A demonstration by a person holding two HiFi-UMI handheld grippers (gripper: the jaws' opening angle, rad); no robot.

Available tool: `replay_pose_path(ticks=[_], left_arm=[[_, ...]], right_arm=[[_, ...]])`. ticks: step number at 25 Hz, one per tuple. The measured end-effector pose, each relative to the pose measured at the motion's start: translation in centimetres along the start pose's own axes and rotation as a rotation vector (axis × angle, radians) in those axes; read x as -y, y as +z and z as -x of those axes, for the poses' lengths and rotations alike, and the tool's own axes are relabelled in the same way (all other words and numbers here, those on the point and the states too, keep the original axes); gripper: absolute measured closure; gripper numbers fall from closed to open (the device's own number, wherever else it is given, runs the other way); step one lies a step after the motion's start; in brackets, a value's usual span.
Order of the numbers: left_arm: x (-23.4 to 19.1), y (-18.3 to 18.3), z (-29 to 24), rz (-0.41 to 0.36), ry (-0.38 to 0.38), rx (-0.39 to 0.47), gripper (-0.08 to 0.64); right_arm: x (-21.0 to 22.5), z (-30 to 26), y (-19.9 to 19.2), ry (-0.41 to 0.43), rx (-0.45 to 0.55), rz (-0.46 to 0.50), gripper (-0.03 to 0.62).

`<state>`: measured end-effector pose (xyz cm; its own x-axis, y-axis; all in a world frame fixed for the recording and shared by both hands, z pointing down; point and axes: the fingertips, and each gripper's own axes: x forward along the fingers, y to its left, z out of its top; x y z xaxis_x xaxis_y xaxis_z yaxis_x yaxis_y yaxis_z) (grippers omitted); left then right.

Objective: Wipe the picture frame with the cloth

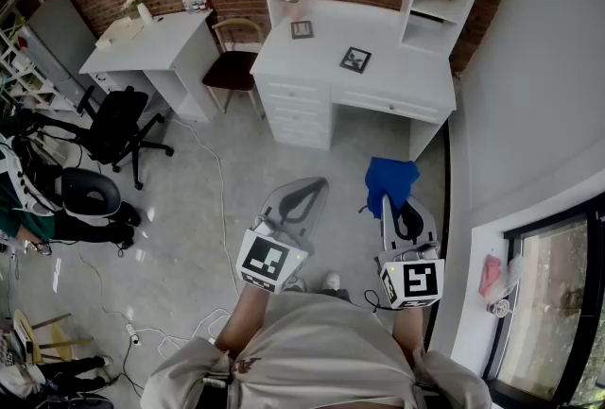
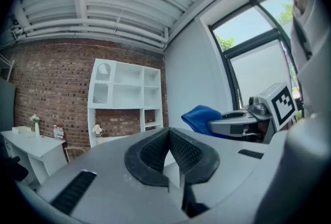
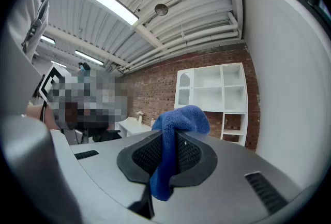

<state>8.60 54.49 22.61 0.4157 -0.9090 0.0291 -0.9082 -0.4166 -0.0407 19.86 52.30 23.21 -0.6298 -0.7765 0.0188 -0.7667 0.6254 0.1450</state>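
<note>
Cloth (image 3: 179, 125) clamped between jaws of right gripper (image 3: 170, 160), bunched blue above them; left gripper (image 2: 171, 160) beside it, jaws pressed together on nothing; picture frame (image 1: 355, 59) flat on white desk (image 1: 402, 81), well apart from both.

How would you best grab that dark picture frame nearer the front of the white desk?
Probably by one side rail of the picture frame, coming from the front of the desk with the empty left gripper. Its thin border suits the fingers, and the right gripper holds the cloth.
</note>
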Motion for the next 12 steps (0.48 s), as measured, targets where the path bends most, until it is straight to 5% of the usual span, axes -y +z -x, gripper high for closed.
replay_pose_path(ticks=[12], left_arm=[[0.5,-1.0,-2.4,0.008,0.025,-0.028,0.558]], right_arm=[[2.2,-1.1,-1.3,0.053,0.018,-0.083,0.557]])
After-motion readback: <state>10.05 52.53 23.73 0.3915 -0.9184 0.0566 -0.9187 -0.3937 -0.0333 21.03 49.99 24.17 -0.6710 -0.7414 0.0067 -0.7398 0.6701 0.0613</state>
